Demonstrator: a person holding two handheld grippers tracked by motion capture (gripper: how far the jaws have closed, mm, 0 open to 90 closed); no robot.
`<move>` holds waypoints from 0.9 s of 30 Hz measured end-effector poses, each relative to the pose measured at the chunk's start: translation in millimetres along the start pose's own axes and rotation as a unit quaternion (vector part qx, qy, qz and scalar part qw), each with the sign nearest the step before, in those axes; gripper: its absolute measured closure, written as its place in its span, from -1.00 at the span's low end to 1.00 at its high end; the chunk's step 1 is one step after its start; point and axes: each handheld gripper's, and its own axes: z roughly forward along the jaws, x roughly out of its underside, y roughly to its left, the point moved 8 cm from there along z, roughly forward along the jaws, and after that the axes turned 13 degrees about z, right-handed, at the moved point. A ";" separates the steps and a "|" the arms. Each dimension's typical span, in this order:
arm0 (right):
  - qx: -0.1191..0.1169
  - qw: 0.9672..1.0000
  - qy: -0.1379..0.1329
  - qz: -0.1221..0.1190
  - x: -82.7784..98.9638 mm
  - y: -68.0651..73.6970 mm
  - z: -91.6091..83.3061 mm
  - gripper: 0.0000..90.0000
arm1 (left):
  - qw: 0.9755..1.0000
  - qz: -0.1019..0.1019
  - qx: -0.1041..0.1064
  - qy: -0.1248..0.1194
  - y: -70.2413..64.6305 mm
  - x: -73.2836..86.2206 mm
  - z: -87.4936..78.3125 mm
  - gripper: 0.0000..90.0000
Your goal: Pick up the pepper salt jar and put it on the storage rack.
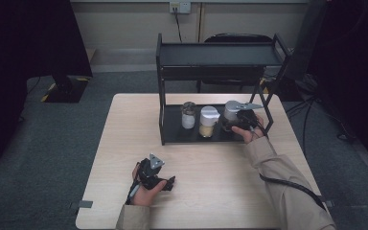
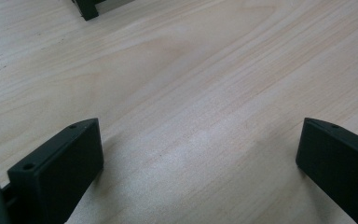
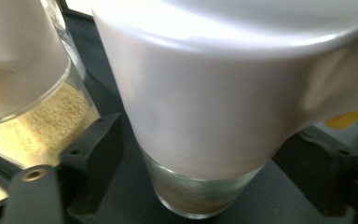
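While my right gripper [image 1: 238,120] brackets the white-lidded jar [image 1: 230,110] on the rack's lower shelf [image 1: 172,136], its jaws stand apart, clear of the glass. My left gripper [image 1: 165,182] rests open on the table [image 1: 211,177] (well apart from the rack).

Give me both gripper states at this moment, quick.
Left gripper: open, nothing between its jaws, over bare table.
Right gripper: open around the white-lidded jar on the rack's lower shelf, pads not pressing.

Bench [image 1: 206,172]: pale wood grain, smooth, matt. Rack [image 1: 220,55]: black matt metal. Jar [image 3: 191,196]: clear glossy glass, smooth white plastic lid [image 3: 223,84]. Fingers [image 2: 60,168]: matt black plastic.
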 end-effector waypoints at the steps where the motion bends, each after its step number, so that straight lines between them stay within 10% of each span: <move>1: 0.001 1.000 0.001 0.001 -0.3 0.1 -0.5 -0.70 | 1.000 0.000 0.000 0.000 0.0 0.0 0.0 -1.00; 27: -0.008 1.000 0.012 0.020 8.2 -4.2 -25.2 -0.97 | 1.000 0.000 0.000 0.000 0.0 0.0 0.0 -1.00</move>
